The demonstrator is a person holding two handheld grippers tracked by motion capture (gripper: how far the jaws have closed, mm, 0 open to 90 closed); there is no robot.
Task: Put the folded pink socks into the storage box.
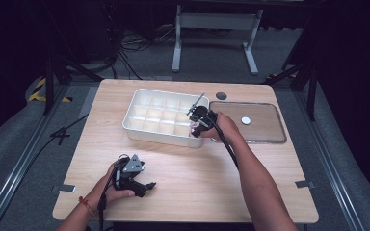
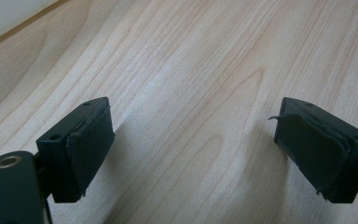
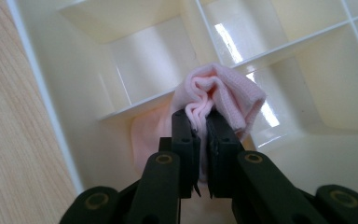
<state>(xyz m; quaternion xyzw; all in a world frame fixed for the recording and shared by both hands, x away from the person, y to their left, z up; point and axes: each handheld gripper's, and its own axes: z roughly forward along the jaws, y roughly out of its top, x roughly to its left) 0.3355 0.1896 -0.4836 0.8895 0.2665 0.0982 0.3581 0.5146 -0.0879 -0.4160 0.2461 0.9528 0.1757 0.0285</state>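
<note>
right gripper view has the right gripper (image 3: 200, 122) pinching a pink cloth (image 3: 223, 95) inside the divided tray (image 3: 37, 84), so lifting comes next, while the left gripper (image 2: 191, 140) rests wide open.

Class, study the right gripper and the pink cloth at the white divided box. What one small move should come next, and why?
Probably lift the right gripper straight up a little. Its jaws are pinched on a fold of the soft pink ribbed cloth, which sits in a near-edge compartment of the white plastic divided box, against the thin divider walls; a short vertical lift should clear them. The left gripper rests open over the wooden table.
</note>
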